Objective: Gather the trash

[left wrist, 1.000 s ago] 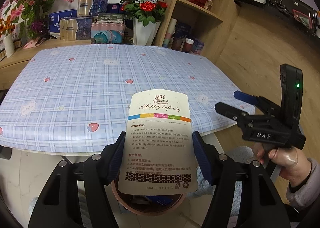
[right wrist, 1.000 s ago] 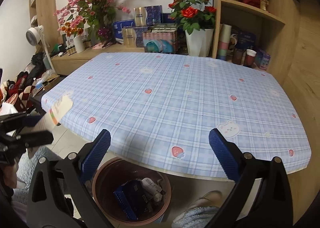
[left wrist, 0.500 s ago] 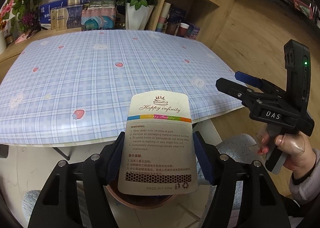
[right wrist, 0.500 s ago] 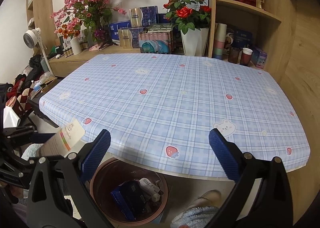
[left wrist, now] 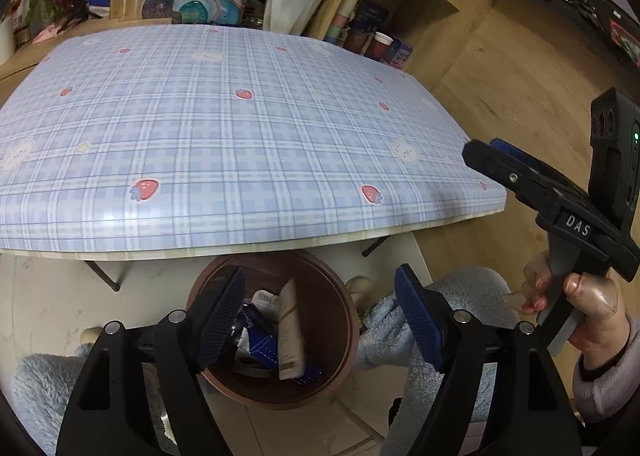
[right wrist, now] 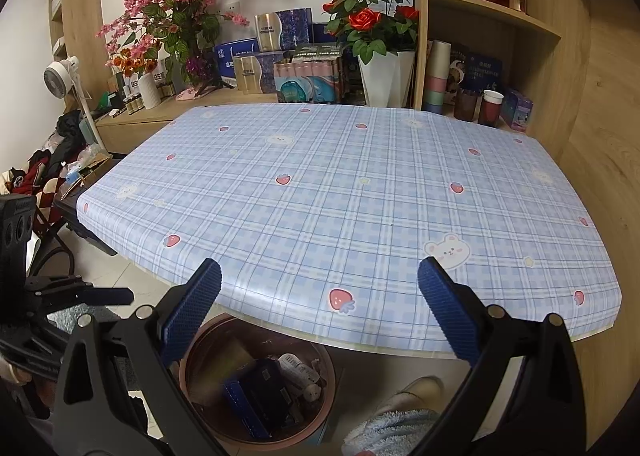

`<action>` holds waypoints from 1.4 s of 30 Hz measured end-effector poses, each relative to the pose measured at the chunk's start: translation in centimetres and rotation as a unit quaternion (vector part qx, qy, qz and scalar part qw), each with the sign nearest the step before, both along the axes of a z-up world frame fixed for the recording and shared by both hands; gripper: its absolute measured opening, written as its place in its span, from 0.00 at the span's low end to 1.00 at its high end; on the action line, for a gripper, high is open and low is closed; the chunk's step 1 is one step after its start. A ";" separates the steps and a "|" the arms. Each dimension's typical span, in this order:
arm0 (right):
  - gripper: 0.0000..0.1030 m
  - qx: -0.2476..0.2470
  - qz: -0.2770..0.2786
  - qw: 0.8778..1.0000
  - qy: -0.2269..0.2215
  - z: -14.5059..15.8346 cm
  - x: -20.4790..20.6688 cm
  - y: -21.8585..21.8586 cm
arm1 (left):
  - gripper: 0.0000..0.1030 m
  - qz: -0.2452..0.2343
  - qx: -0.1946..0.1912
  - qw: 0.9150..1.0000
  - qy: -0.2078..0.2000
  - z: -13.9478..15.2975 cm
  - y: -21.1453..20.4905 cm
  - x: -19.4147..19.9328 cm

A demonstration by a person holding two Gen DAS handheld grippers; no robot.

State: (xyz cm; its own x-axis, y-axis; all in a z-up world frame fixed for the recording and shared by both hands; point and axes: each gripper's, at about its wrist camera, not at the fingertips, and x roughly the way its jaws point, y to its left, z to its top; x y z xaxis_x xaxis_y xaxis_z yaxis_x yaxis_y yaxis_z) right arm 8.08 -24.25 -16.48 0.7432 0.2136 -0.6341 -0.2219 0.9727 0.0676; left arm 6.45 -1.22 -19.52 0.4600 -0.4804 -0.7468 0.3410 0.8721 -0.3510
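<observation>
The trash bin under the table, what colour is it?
The trash bin is reddish brown; the left wrist view shows it best.

Your left tongs [left wrist: 320, 316] point steeply downward, and their jaws are opening, with nothing pressed between the blue pads [left wrist: 222, 314]. Your right tongs [right wrist: 320, 304] tilt down at a gentler angle, their jaws spread wide and empty. Seen from the left wrist camera, your right hand [left wrist: 580, 308] wraps the grip of the right tongs, thumb on top, a fuzzy sleeve [left wrist: 612, 380] at the wrist.
</observation>
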 end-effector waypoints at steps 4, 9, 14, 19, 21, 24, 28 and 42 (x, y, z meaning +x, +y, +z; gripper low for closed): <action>0.94 0.000 0.001 1.000 0.001 0.0 0.0 0.1 | 0.77 0.018 0.005 1.000 -0.017 0.8 0.8 0.0; 0.94 0.000 0.001 1.000 0.000 0.1 0.0 0.2 | 0.84 0.036 0.018 0.998 -0.047 2.3 1.6 0.1; 0.94 0.003 -0.001 1.000 -0.004 0.9 -0.1 0.2 | 0.91 0.050 0.039 0.994 -0.086 4.4 2.1 0.1; 0.94 0.000 -0.009 1.000 -0.008 2.8 0.1 0.1 | 0.94 0.068 0.075 0.985 -0.142 8.0 2.6 0.2; 0.94 -0.007 -0.013 1.000 -0.013 3.9 0.1 0.1 | 0.94 0.073 0.081 0.980 -0.169 10.1 2.9 0.2; 0.94 -0.010 -0.018 0.999 -0.030 6.2 0.1 -0.2 | 0.94 0.076 0.089 0.972 -0.206 13.1 3.3 0.1; 0.94 -0.011 -0.020 0.998 -0.052 8.9 -0.4 -0.3 | 0.94 0.074 0.103 0.961 -0.247 16.5 3.4 -0.1; 0.94 -0.017 -0.017 0.996 -0.086 13.1 -1.5 0.3 | 0.94 0.081 0.126 0.944 -0.295 20.7 2.8 -1.0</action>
State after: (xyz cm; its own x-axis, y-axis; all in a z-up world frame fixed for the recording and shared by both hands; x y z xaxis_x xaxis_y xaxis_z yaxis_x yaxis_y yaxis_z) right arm 6.55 -23.90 -3.42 0.8482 0.1675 -0.5025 -0.1951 0.9808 -0.0023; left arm 5.43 1.54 1.21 0.8832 -0.2097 -0.4194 0.2672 0.9601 0.0827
